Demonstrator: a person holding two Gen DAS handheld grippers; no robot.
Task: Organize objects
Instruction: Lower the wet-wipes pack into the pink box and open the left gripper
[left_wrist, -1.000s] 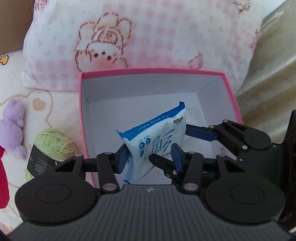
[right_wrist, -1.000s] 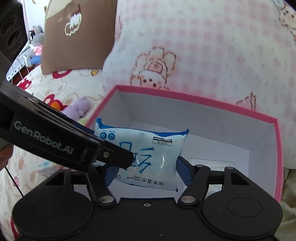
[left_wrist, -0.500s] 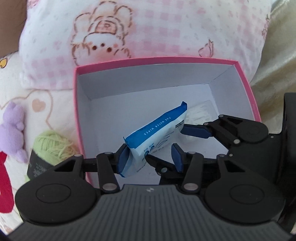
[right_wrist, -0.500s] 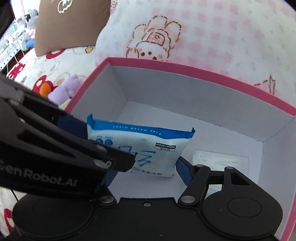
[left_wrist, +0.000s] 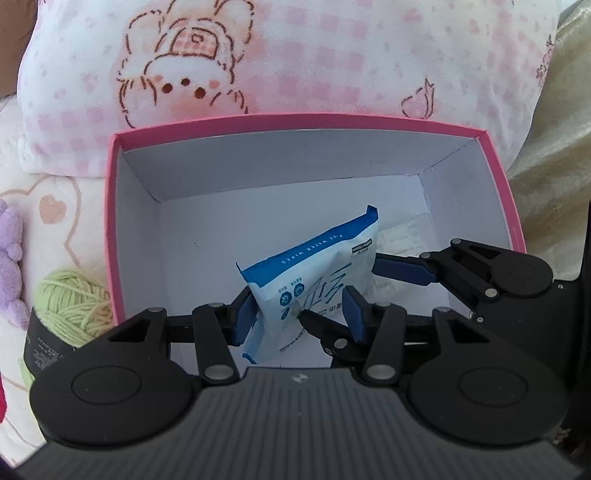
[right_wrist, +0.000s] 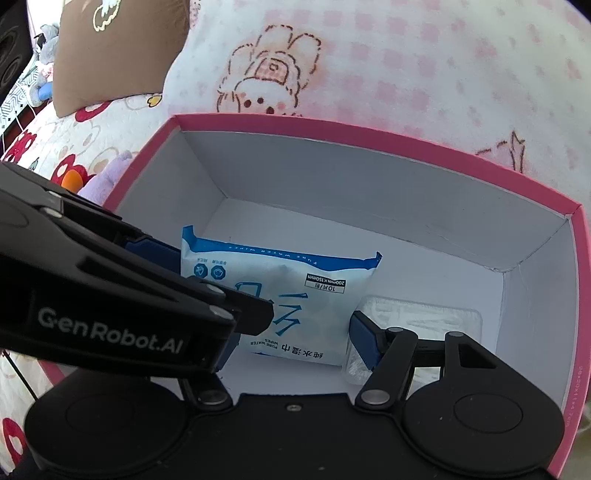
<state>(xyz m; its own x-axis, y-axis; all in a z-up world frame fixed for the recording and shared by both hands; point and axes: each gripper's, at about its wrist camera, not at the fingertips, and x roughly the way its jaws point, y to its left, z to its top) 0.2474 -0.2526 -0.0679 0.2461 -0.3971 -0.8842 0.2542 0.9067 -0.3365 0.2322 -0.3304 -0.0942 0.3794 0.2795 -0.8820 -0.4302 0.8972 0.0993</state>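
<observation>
A blue and white pack of wet wipes (left_wrist: 314, 288) stands on edge inside a pink box (left_wrist: 288, 123) with a white inside. Both grippers are in the box and hold the pack. My left gripper (left_wrist: 299, 314) has its blue pads against the pack's near end. My right gripper (right_wrist: 295, 332) is shut across the pack's width (right_wrist: 280, 295), its right pad (right_wrist: 364, 341) on the pack's side. The left gripper's arm (right_wrist: 110, 302) hides the right gripper's left pad.
A clear flat packet (right_wrist: 421, 317) lies on the box floor at the right. Green yarn (left_wrist: 70, 302) and a purple plush toy (left_wrist: 11, 254) lie left of the box on the bedspread. A pink checked pillow (left_wrist: 295, 55) stands behind the box, a brown cushion (right_wrist: 122, 48) far left.
Both grippers have lowered the wipes pack deeper into the box, toward its floor. The pack has tipped a little. Both grips look unchanged.
</observation>
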